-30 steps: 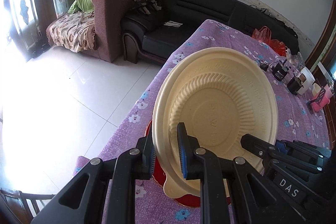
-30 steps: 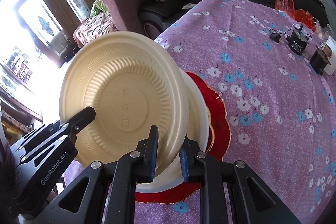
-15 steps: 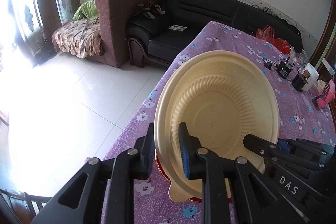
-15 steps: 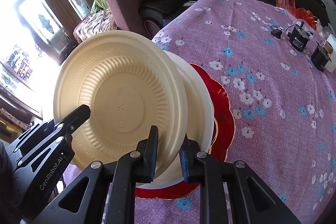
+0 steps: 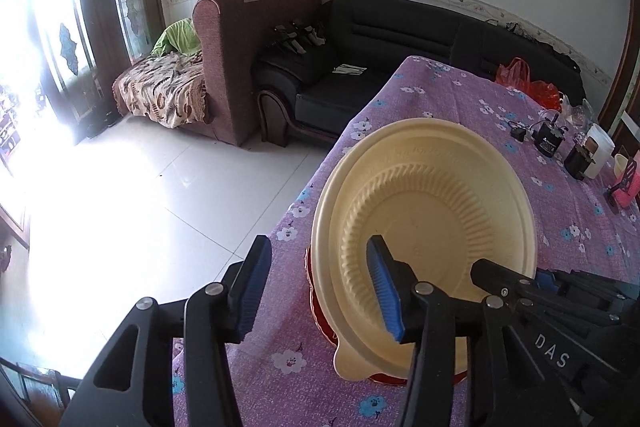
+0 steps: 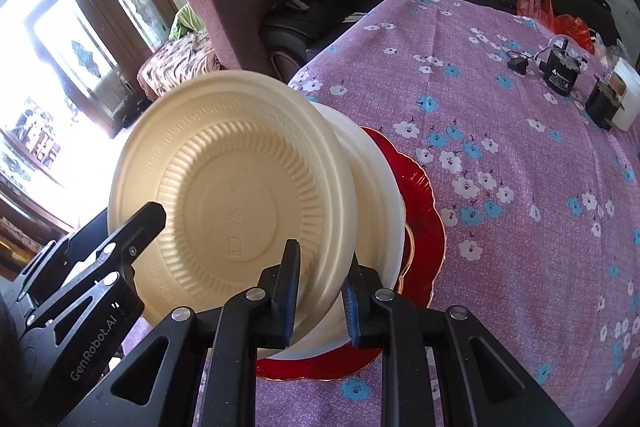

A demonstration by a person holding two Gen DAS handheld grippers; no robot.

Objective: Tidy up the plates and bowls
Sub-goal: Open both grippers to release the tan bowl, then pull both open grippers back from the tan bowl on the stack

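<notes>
1. Since a second ago the left gripper (image 5: 320, 291) has let go: its blue-padded fingers (image 5: 382, 293), which were pinched on the rim of the cream plate (image 5: 424, 227), now stand well apart and are opening further, the rim between them with neither pad clearly on it.
2. The right gripper (image 6: 318, 293) has barely changed; its fingers remain nearly closed on the lower rim of the same plate, pads pressing both faces.
3. The plate is held tilted on edge, its underside toward the right wrist camera, above the near left corner of the desk (image 6: 500, 107).
4. It is a round, matte, plastic-looking dish with radial ribs around a flat centre and embossed lettering along the rim.
5. Behind it lies a smooth white plate (image 6: 380, 195), seemingly leaning, and under that a glossy red plate (image 6: 420, 211) with a scalloped, gold-edged rim, flat on the desk.
6. The desk wears a purple woven cloth printed with white and blue flowers.
7. The stack and the far clutter look unchanged.
</notes>
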